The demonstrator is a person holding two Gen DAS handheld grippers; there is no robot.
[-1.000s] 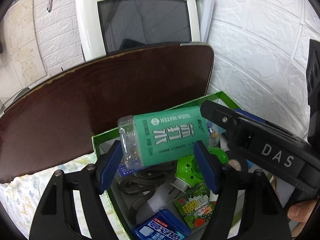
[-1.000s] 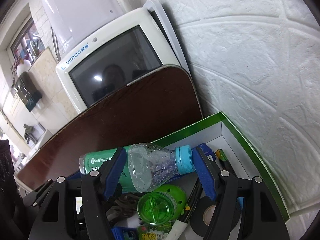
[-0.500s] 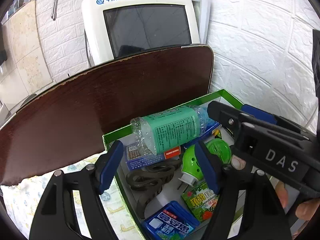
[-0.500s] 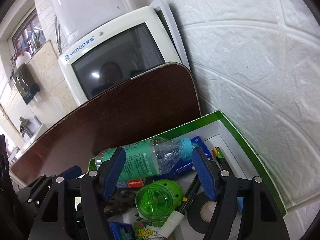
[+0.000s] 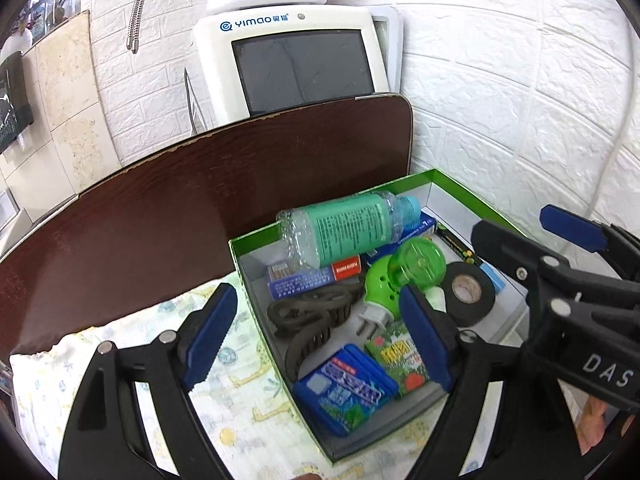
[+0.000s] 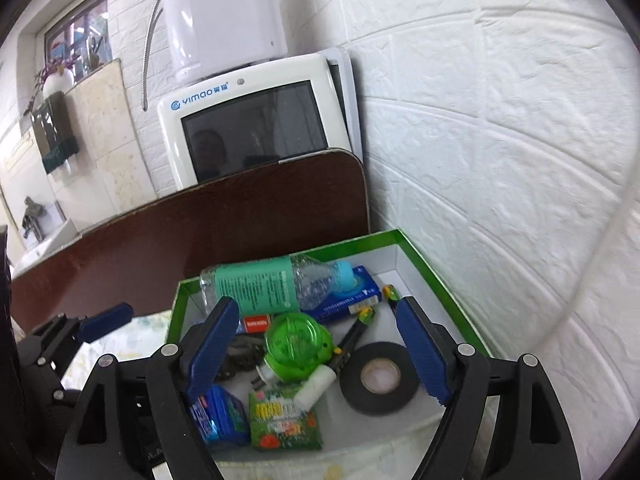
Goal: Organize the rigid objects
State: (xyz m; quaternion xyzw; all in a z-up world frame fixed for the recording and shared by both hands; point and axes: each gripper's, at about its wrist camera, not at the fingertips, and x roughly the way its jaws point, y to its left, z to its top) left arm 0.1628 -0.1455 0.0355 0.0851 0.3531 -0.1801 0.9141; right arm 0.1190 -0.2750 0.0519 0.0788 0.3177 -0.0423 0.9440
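Soda water bottle [image 5: 346,229] lies on its side at far end of green-rimmed box [image 5: 460,186], resting on a blue carton [image 6: 348,298], cap to the right, touching neither claw. Left claw [image 5: 320,336] & right claw [image 6: 316,350]: both apart w/ nothing between pads, jaws just been opening. Also in box: green plug-in repeller [image 5: 404,276], black tape roll [image 6: 378,378], dark hair clips [image 5: 312,320], blue case [image 5: 346,390]. Box sits on patterned cloth [image 5: 244,408] over worktop, by white wall.
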